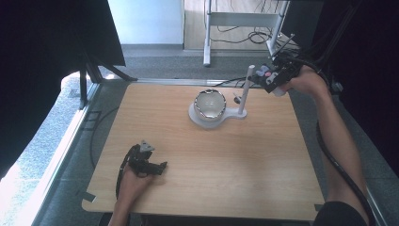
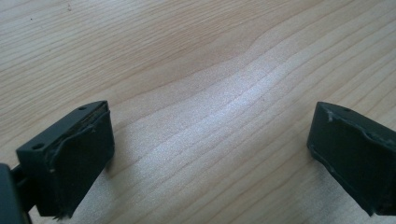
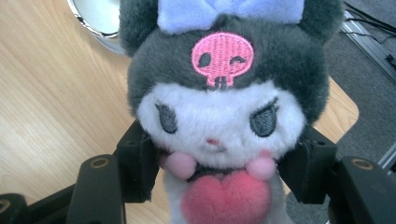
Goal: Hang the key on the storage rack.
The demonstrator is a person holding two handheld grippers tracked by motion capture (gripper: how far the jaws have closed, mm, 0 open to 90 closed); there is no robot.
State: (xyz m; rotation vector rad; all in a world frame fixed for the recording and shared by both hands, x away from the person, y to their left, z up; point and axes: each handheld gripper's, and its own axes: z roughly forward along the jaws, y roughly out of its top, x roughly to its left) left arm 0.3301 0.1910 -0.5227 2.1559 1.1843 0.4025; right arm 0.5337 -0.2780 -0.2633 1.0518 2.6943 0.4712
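A small plush toy point(image 3: 219, 107) with a grey hood, a pink skull badge, a white face and a pink heart sits between the jaws of my right gripper point(image 3: 217, 163), which is shut on its neck. In the high view that gripper point(image 1: 268, 77) is held up beyond the table's far right corner, the plush toy point(image 1: 263, 73) at its tip. My left gripper point(image 1: 157, 167) rests low on the wooden table point(image 1: 211, 155) near the front left. Its jaws stand wide apart in the left gripper view point(image 2: 210, 154), with bare wood between them.
A white stand point(image 1: 221, 115) with an upright post point(image 1: 244, 92) sits at the table's far middle, holding a shiny metal bowl point(image 1: 210, 104). The bowl's rim point(image 3: 93, 18) shows behind the plush. Cables lie on the floor beyond the table.
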